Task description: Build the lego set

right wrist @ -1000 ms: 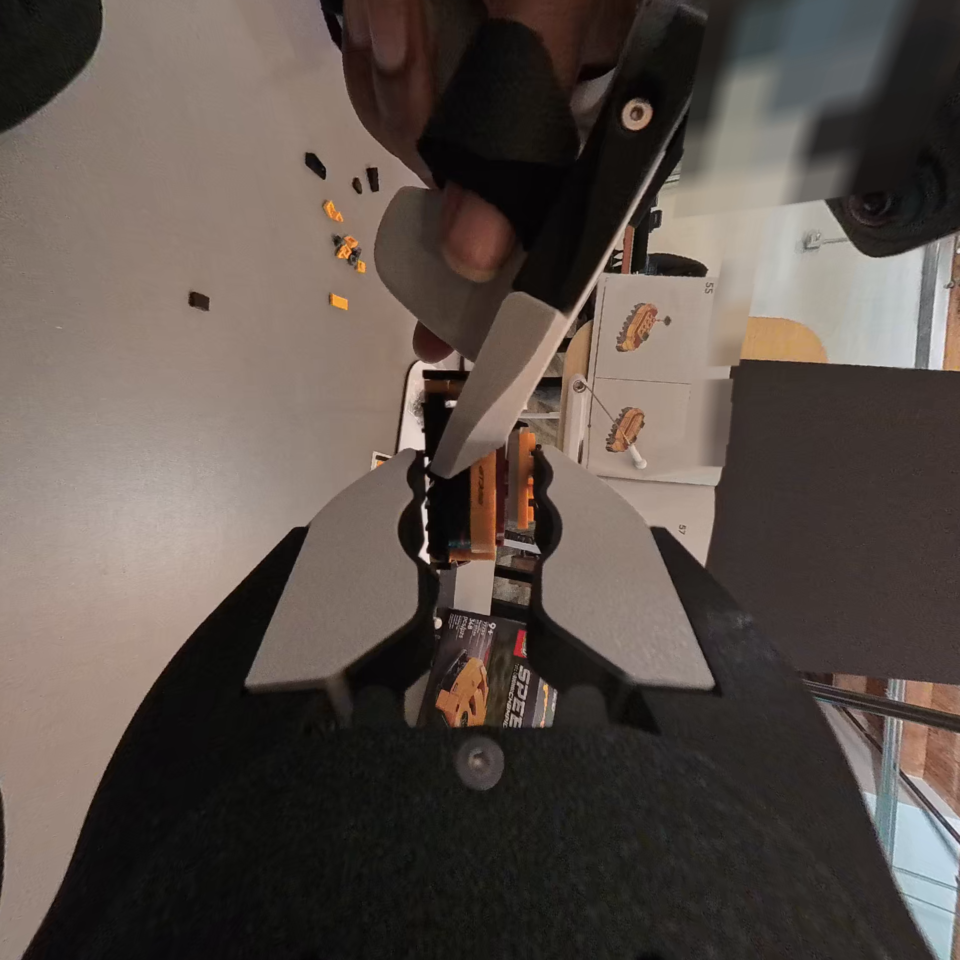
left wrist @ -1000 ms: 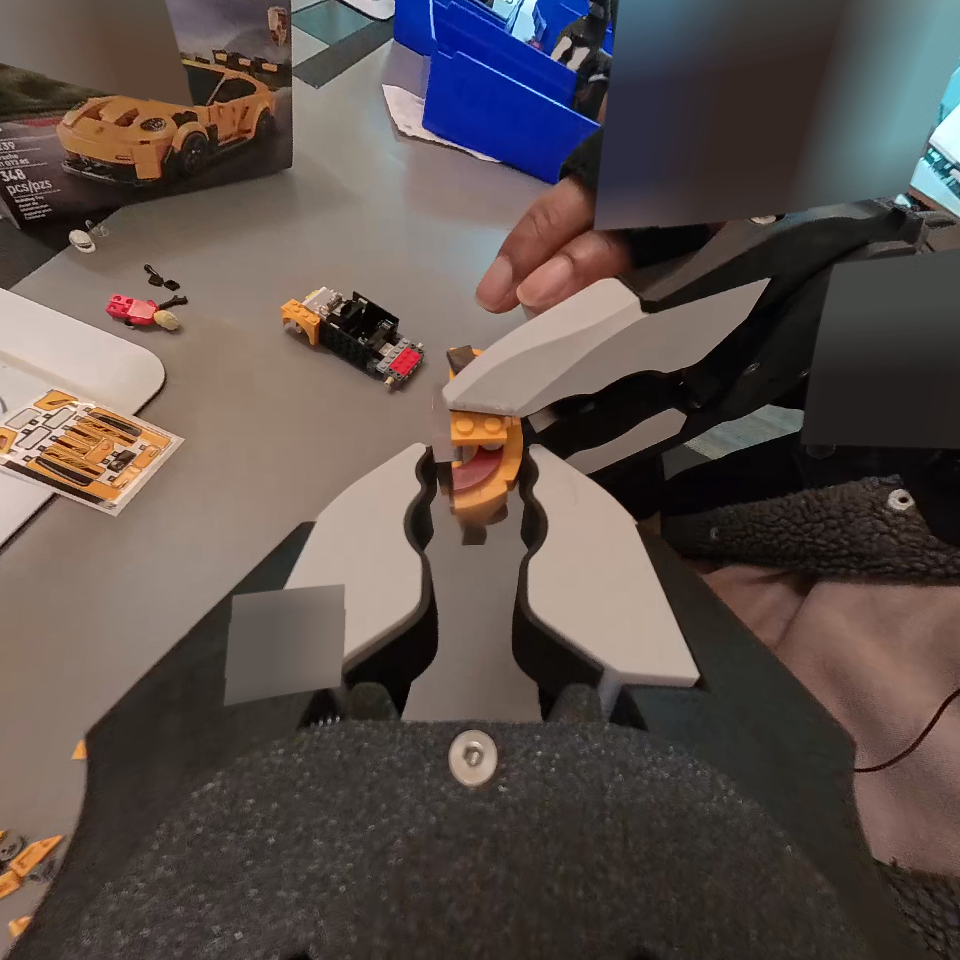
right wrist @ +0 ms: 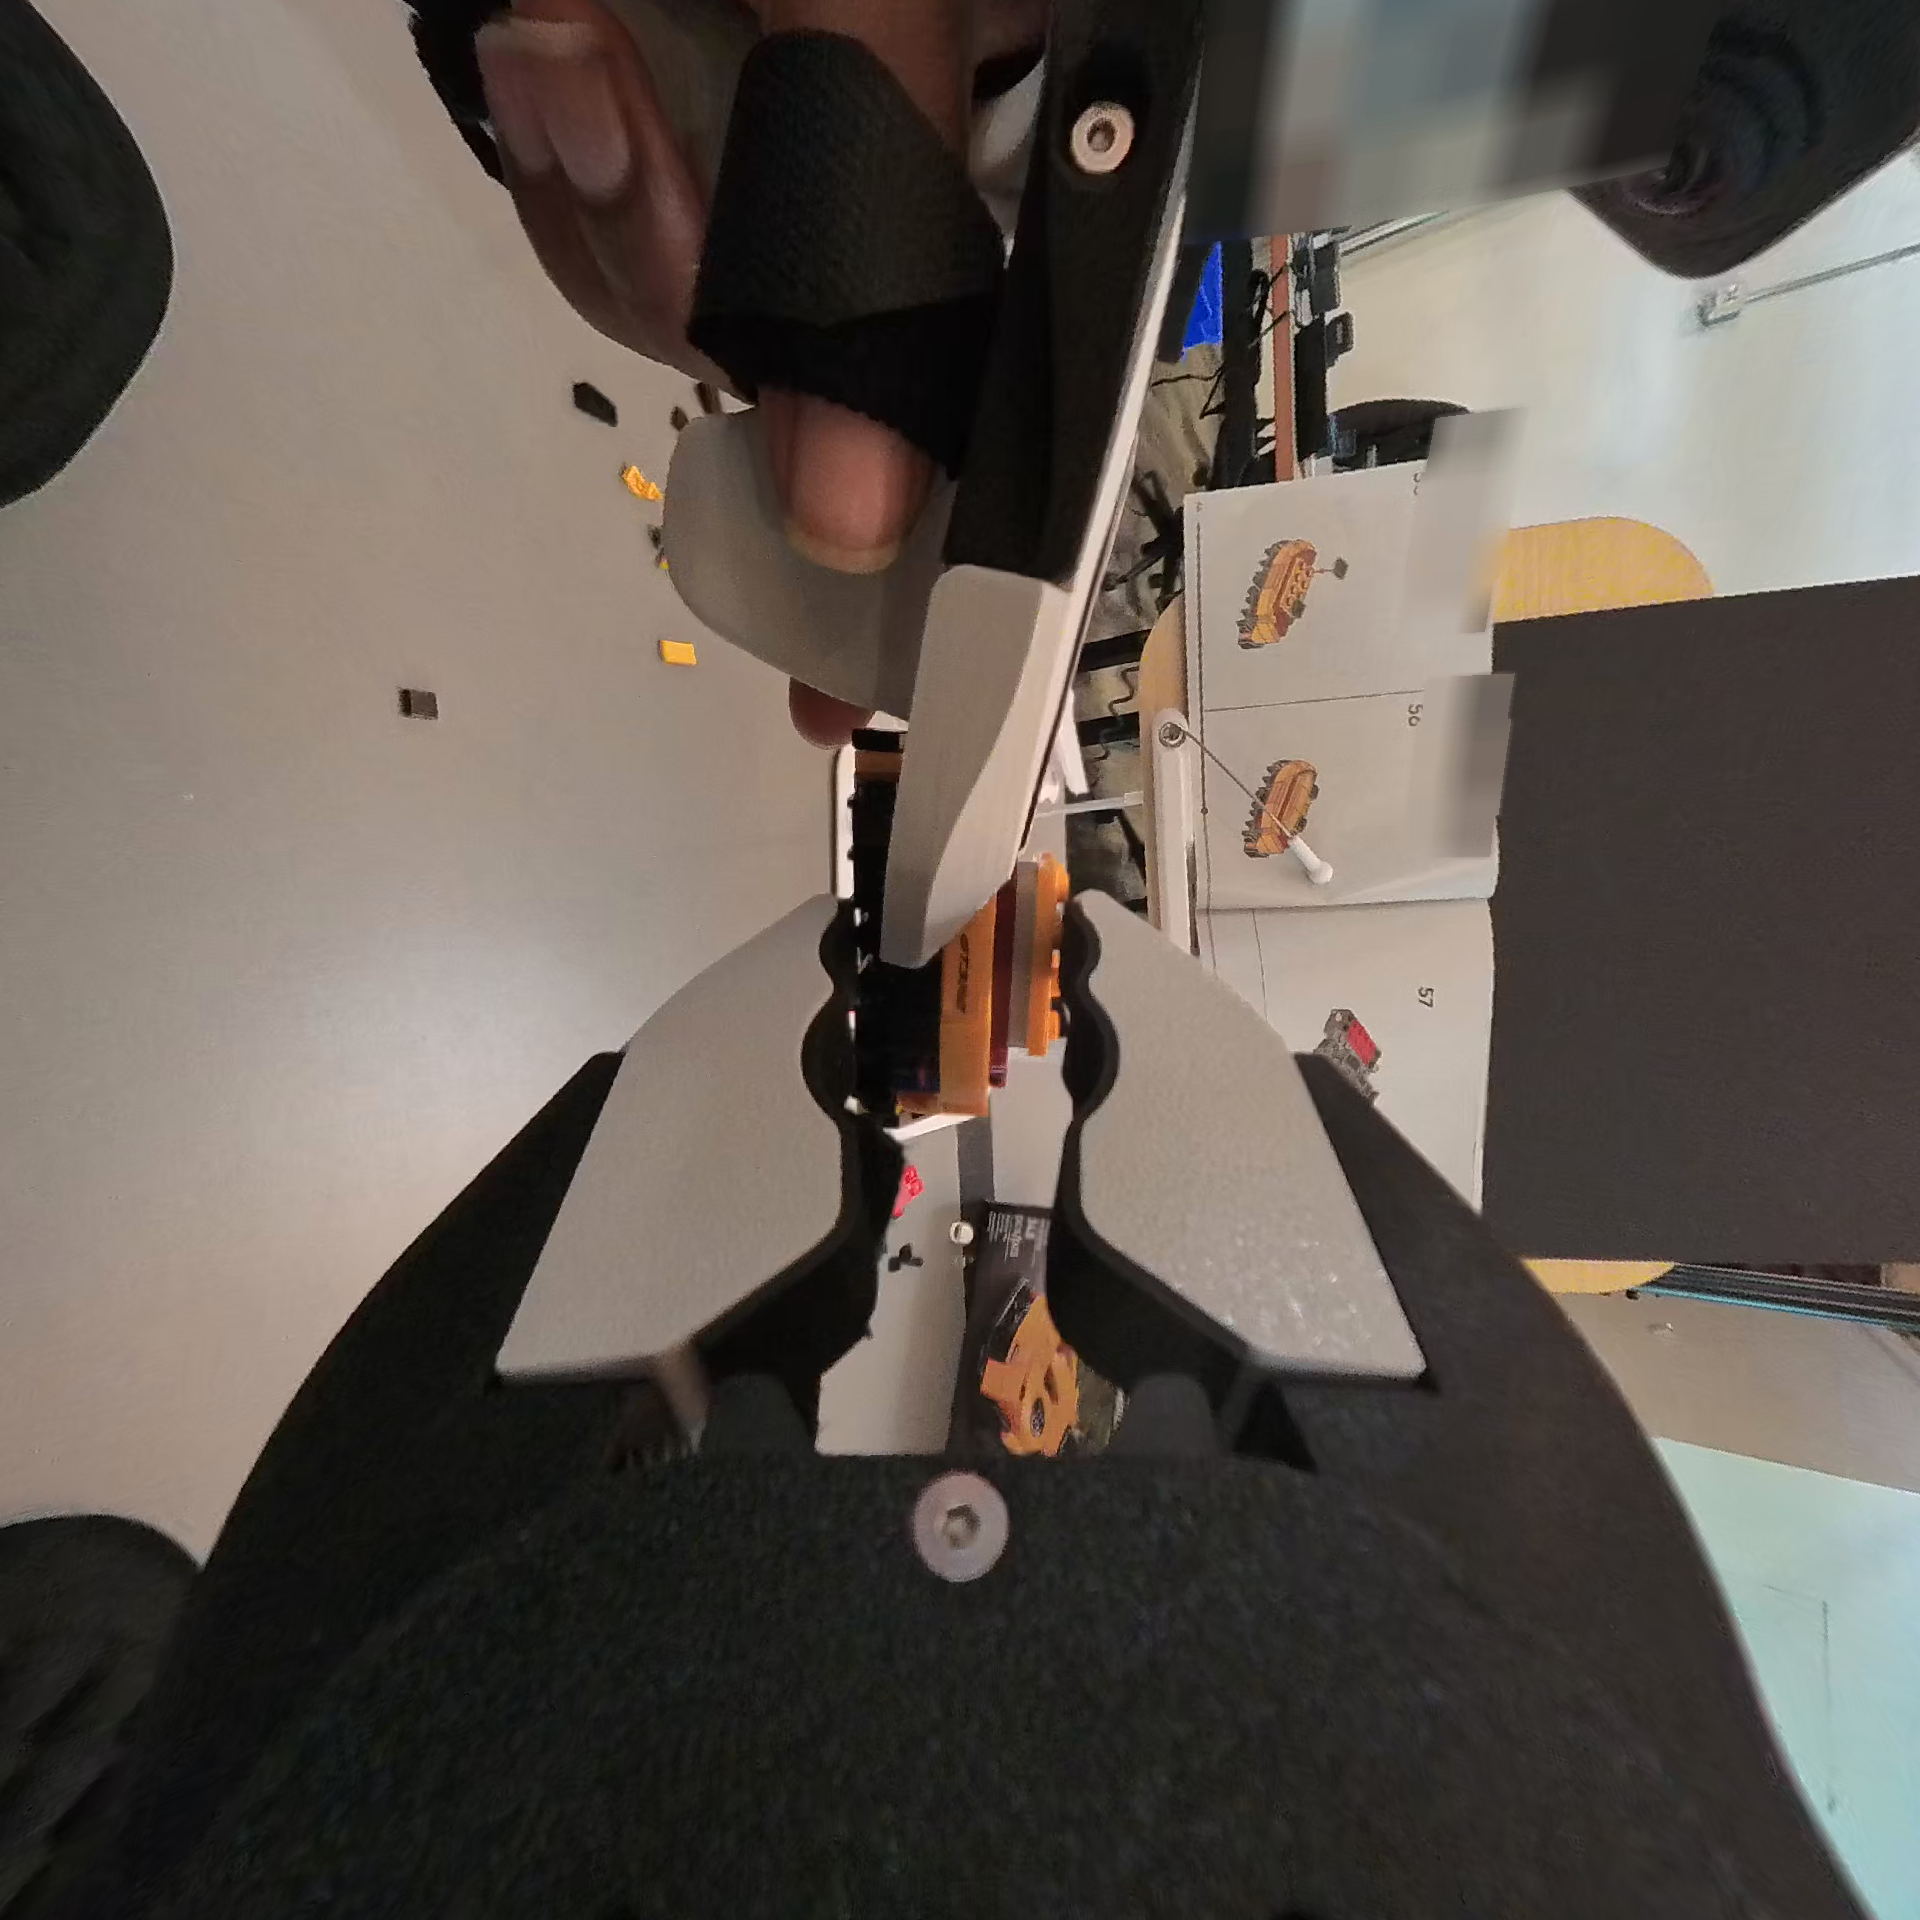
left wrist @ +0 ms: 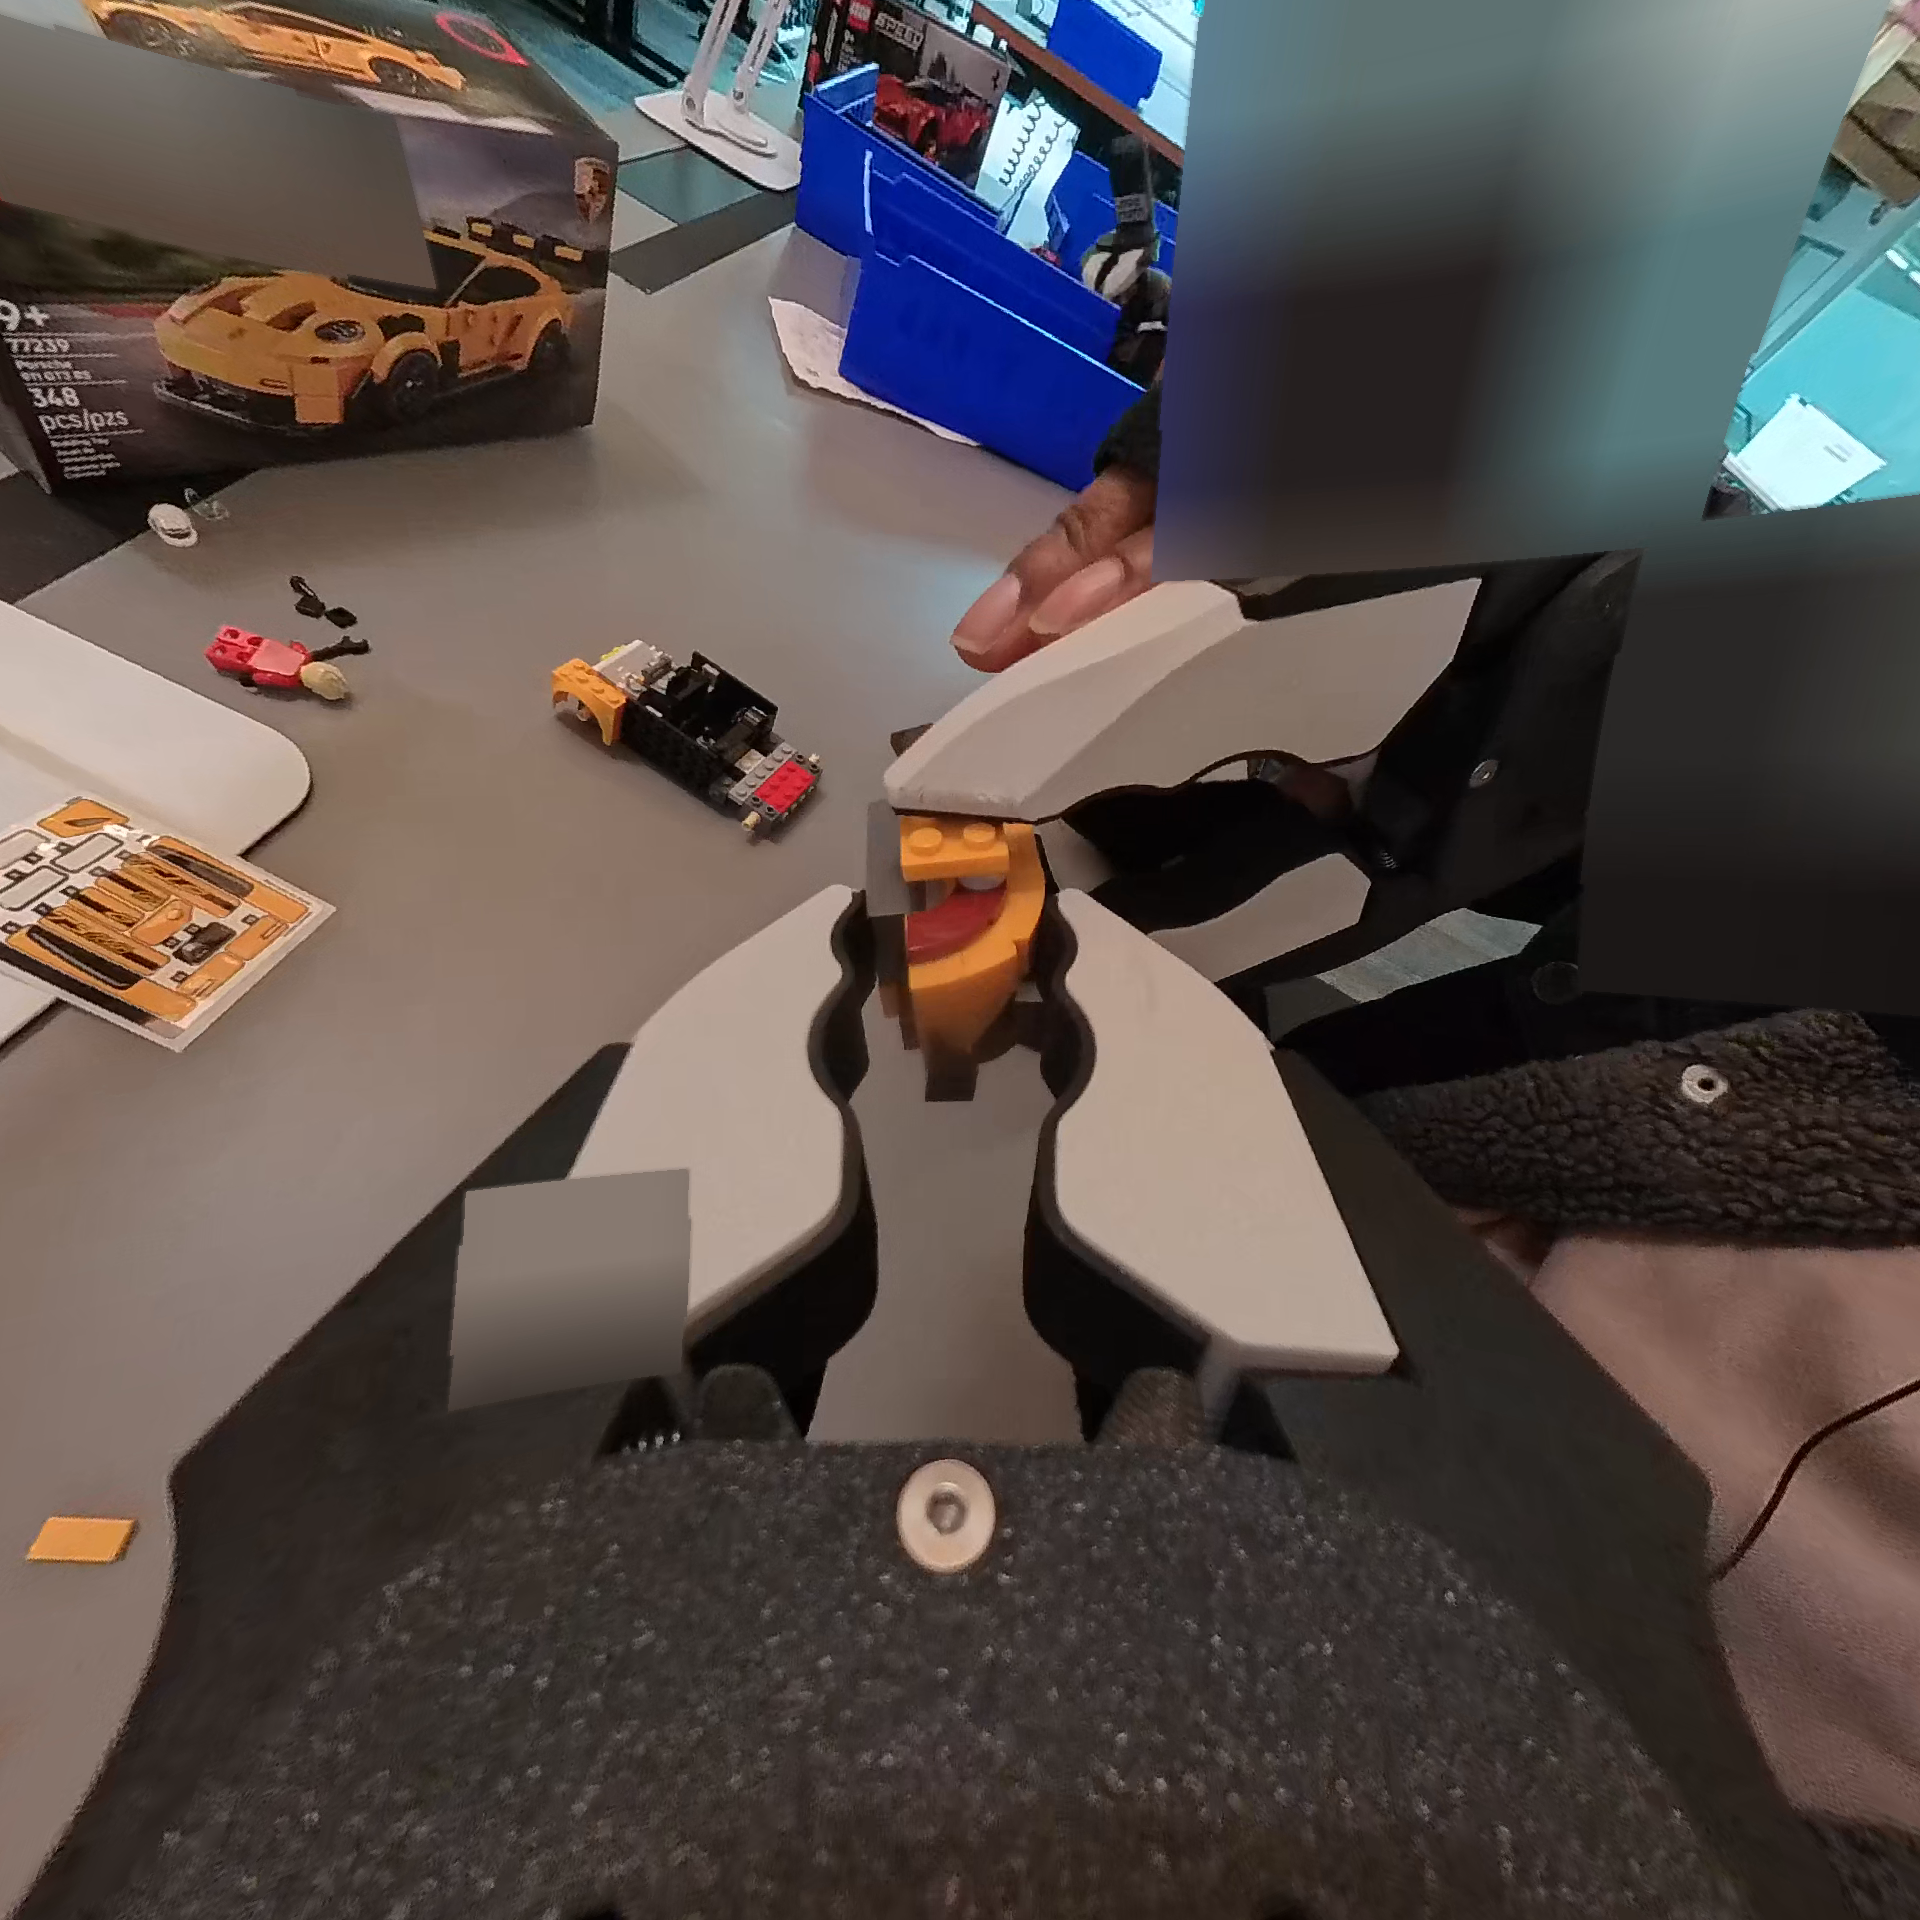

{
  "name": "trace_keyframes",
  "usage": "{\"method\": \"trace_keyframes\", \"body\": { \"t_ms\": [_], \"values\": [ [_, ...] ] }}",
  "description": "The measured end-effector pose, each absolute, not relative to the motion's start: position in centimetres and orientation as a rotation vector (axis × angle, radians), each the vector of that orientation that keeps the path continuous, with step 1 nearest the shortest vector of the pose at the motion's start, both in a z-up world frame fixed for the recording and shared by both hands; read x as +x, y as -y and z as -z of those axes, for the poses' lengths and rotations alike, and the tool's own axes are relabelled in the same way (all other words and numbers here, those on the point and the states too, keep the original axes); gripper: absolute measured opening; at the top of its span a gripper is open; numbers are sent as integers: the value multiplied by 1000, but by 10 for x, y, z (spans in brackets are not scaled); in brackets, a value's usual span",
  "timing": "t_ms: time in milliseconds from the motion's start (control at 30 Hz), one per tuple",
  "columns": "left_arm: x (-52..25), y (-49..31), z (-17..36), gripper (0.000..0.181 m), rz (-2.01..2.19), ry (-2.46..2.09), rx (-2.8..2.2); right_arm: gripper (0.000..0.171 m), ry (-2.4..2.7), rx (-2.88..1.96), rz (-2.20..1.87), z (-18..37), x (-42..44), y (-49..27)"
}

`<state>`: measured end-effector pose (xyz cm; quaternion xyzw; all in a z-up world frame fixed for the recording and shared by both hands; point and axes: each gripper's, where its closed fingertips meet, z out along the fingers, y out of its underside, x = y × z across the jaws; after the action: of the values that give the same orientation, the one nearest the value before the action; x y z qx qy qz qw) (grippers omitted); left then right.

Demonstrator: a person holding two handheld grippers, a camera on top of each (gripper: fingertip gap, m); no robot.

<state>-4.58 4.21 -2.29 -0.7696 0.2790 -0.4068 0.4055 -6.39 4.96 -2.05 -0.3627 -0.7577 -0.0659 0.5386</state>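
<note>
Grippers meet above the grey table (left wrist: 520, 935) on one orange lego sub-assembly (left wrist: 961, 951). Left gripper (left wrist: 951, 935) clamps its lower part. Right gripper (right wrist: 961, 987) grips its studded end.

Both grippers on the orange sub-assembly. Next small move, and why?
Probably hold with the left gripper and press the right gripper in to seat the pieces: both are shut on the orange sub-assembly, and the chassis lies apart on the table.
</note>
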Motion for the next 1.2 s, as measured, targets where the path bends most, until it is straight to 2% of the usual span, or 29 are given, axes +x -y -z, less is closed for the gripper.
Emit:
{"method": "trace_keyframes", "body": {
  "t_ms": [67, 167, 200, 267, 400, 533, 767, 900, 1000, 1200],
  "values": [
    [-46, -42, 20, 30, 1025, -711, -1916, 37, 1785, -837, 144, 17, -65, -48],
    [-49, -42, 16, 30, 989, -724, -1868, 59, 1782, -846, 65, 14, -64, -41],
    [-51, -42, 16, 30, 993, -725, -1857, 61, 1779, -855, 15, 12, -62, -38],
    [-53, -38, 14, 30, 992, -763, -1803, 60, 1756, -918, -174, 5, -55, -32],
    [-51, -22, 20, 30, 876, -928, -1659, 48, 1761, -1086, -566, 4, -35, -29],
    [-45, -12, 46, 30, 624, -1074, -1606, 36, 1787, -1185, -829, 10, -28, -21],
    [-33, 0, 68, 30, 315, -1154, -1499, 42, 1733, -1446, -1227, 38, -26, -18],
    [-33, 6, 77, 30, 179, -1168, -1431, 57, 1530, -1630, -1555, 53, -22, -14],
    [-33, 11, 81, 30, 60, -1182, -1363, 61, 1326, -1729, -1809, 64, -19, -4],
    [-30, 18, 83, 30, -177, -1237, -1199, 62, 1225, -1694, -1922, 78, -25, 20]
  ]
}}
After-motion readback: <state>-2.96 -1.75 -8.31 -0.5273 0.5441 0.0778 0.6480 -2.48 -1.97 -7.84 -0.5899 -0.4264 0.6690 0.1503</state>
